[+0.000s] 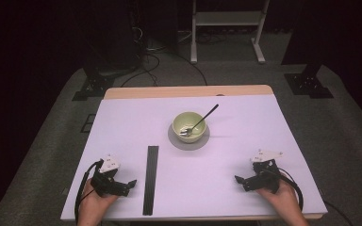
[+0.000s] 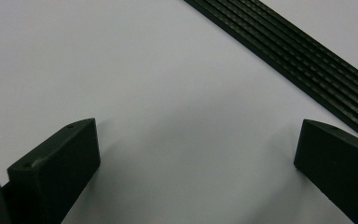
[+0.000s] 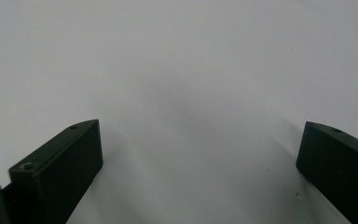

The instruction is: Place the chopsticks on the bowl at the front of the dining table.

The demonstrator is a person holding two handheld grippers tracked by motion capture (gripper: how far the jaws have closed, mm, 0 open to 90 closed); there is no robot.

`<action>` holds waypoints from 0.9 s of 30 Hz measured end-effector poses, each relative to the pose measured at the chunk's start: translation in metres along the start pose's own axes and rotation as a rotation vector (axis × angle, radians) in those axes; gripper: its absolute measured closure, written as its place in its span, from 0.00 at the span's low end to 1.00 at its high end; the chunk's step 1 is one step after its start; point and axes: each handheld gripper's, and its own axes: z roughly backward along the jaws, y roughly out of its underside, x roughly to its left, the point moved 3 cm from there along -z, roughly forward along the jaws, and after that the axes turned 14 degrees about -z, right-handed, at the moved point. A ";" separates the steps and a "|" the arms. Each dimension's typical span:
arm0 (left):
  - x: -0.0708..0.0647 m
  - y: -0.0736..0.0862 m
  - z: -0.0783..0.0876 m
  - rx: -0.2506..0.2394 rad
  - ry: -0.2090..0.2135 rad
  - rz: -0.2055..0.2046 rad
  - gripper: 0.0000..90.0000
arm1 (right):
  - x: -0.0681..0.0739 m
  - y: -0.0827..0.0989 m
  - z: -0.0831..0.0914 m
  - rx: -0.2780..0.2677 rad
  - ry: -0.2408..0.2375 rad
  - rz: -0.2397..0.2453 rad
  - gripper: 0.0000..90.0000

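The left gripper (image 1: 122, 184) sat in the lower left of the high view, jaws spread wide with nothing between them — just beside the black ridged strip (image 1: 151, 179), which crossed the upper right of the left gripper view. The right gripper (image 1: 245, 181), lower right, was likewise wide and empty. Mid-frame, a spoon (image 1: 199, 121) leaned in the pale green bowl (image 1: 189, 126) on a grey coaster (image 1: 174, 140).

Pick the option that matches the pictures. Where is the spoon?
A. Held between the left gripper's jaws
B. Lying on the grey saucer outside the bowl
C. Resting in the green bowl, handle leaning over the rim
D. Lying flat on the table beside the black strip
C: in the high view the spoon sits with its head inside the green bowl and its handle slants up over the rim.
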 end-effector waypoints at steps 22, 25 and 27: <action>0.015 -0.014 0.008 -0.029 0.008 0.060 0.00 | 0.000 0.000 0.000 0.000 0.000 0.000 0.00; 0.018 -0.019 0.010 -0.061 0.027 0.090 0.00 | 0.000 0.000 0.000 0.000 0.000 0.000 0.00; 0.019 -0.021 0.010 -0.056 0.030 0.082 0.00 | 0.000 0.000 0.000 0.000 0.000 0.000 0.00</action>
